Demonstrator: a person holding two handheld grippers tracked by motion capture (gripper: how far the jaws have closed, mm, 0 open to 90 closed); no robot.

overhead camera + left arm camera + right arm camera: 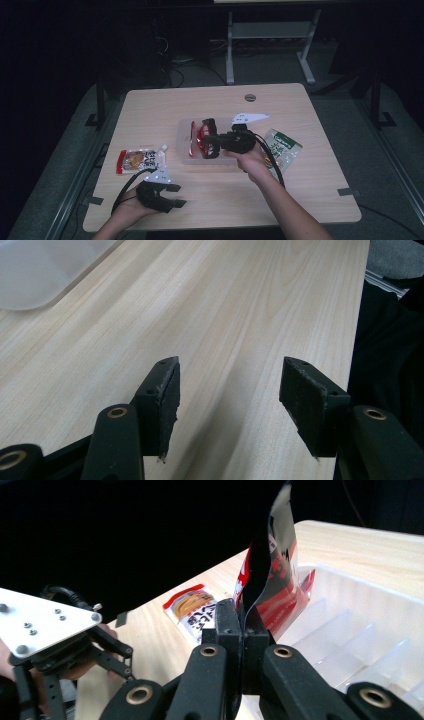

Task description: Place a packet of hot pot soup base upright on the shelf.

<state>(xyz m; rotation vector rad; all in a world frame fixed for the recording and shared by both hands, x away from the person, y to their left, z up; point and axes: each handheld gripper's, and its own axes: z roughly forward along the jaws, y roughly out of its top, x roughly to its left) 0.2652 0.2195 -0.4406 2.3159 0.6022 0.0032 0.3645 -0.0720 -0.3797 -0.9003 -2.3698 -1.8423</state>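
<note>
Wooden table (165,105), dark room beyond

Pale matt wood-grain table (240,305), translucent frosted plastic tray (360,630), glossy red packet (272,575).

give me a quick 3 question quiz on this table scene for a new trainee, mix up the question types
1. True or false: the right gripper is shut on the red and black packet.
2. Multiple choice: the left gripper is A) holding the orange packet B) open over bare table C) inside the clear tray.
3. Fill the gap: the green and white packet lies on the tray's ___ side in the high view.

Key: 1 true; 2 B; 3 right.
</note>
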